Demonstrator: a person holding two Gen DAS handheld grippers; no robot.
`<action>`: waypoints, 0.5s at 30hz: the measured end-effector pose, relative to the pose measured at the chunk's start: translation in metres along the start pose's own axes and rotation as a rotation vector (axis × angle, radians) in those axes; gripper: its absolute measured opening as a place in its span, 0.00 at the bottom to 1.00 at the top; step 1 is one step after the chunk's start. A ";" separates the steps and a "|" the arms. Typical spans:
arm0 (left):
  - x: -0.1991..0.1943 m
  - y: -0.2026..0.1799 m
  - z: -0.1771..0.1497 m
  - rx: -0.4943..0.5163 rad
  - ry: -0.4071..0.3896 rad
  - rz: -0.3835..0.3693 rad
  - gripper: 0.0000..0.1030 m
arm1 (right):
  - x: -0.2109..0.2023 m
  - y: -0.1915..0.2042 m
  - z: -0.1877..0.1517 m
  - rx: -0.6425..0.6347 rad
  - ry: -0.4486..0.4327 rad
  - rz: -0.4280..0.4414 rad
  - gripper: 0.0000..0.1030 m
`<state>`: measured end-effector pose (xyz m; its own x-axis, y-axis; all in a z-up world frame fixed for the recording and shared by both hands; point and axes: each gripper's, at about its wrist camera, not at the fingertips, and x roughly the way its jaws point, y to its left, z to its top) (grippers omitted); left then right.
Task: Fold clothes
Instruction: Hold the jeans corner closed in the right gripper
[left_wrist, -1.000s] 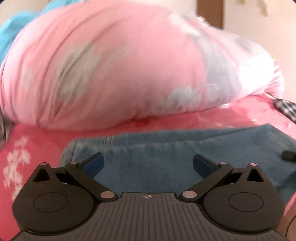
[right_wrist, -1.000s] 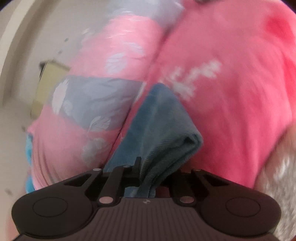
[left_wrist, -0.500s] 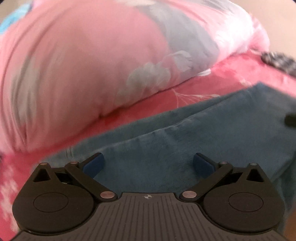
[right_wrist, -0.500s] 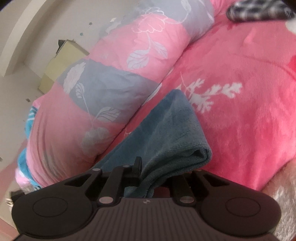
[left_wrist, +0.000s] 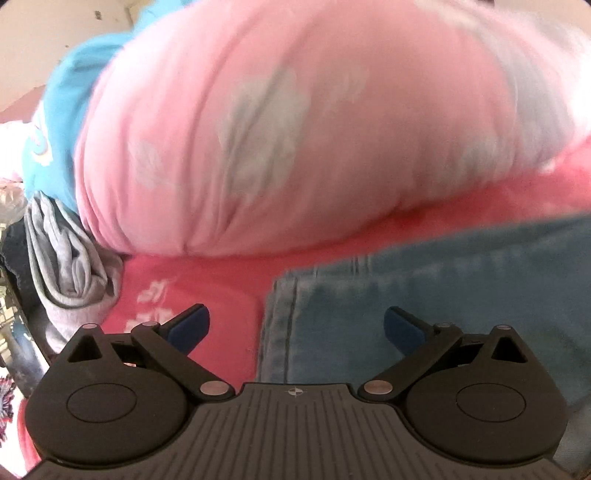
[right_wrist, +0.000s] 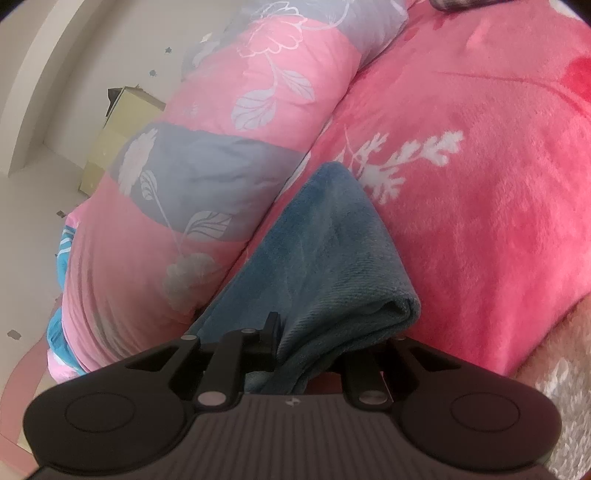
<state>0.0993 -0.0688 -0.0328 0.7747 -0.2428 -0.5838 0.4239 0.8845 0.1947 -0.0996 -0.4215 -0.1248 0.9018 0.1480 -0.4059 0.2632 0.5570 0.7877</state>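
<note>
A blue fleece garment (left_wrist: 424, 295) lies flat on the pink blanket (left_wrist: 207, 280). In the left wrist view its stitched left edge runs between the fingers of my left gripper (left_wrist: 297, 326), which hovers open just above it with nothing in its grasp. In the right wrist view the same garment (right_wrist: 332, 243) is folded double along the foot of the quilt roll. My right gripper (right_wrist: 325, 349) is shut on the near folded end, and the cloth bulges out between the two fingers and hides the pads.
A big pink and grey flowered quilt roll (left_wrist: 295, 129) (right_wrist: 207, 177) lies along the far side of the garment. A crumpled grey garment (left_wrist: 70, 266) and a light blue cloth (left_wrist: 62, 110) lie at the left. A checked cloth (right_wrist: 465, 3) lies far off on the blanket.
The left gripper has swung left, from over the middle of the blue garment to its left edge, and the grey garment has come into view. The right gripper holds the folded end as before.
</note>
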 end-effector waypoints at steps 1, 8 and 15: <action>-0.006 -0.004 0.005 -0.023 -0.024 -0.049 0.96 | 0.000 0.000 0.000 -0.003 -0.001 -0.001 0.15; -0.004 -0.095 0.025 0.065 -0.048 -0.430 0.77 | 0.001 -0.001 -0.001 0.001 -0.002 -0.009 0.15; 0.027 -0.111 0.016 0.140 0.036 -0.417 0.37 | 0.000 0.001 -0.001 -0.004 0.004 -0.018 0.15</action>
<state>0.0813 -0.1799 -0.0574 0.5081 -0.5517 -0.6614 0.7586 0.6503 0.0403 -0.0996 -0.4203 -0.1248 0.8956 0.1408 -0.4220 0.2781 0.5631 0.7782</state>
